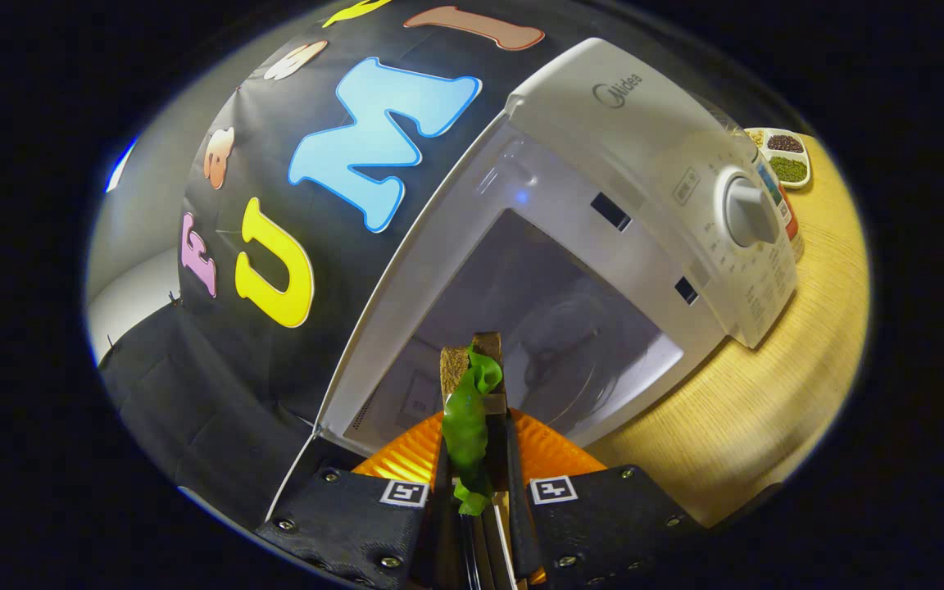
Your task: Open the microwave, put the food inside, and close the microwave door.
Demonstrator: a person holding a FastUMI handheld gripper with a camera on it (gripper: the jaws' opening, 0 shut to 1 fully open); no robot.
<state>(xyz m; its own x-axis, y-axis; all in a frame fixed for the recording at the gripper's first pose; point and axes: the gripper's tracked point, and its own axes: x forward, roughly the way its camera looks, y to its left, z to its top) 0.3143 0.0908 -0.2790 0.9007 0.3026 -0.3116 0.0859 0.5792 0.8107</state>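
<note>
My gripper [476, 414] is shut on a sandwich [467, 426], a stack of brown bread slices with a green lettuce leaf hanging out, held upright between both fingers. Just ahead of the fingertips is the white microwave [644, 123] with its door open and its cavity [521, 279] exposed. The glass turntable [574, 352] lies on the cavity floor beyond the sandwich. The sandwich's top edge stands at the cavity's mouth. The door's thin pale edge [296, 471] shows left of the fingers.
The microwave's control panel with a round knob [746, 211] is to the right of the cavity. It stands on a light wooden table [767, 393]. A small divided dish of grains [787, 156] and a labelled container [785, 209] sit behind the panel.
</note>
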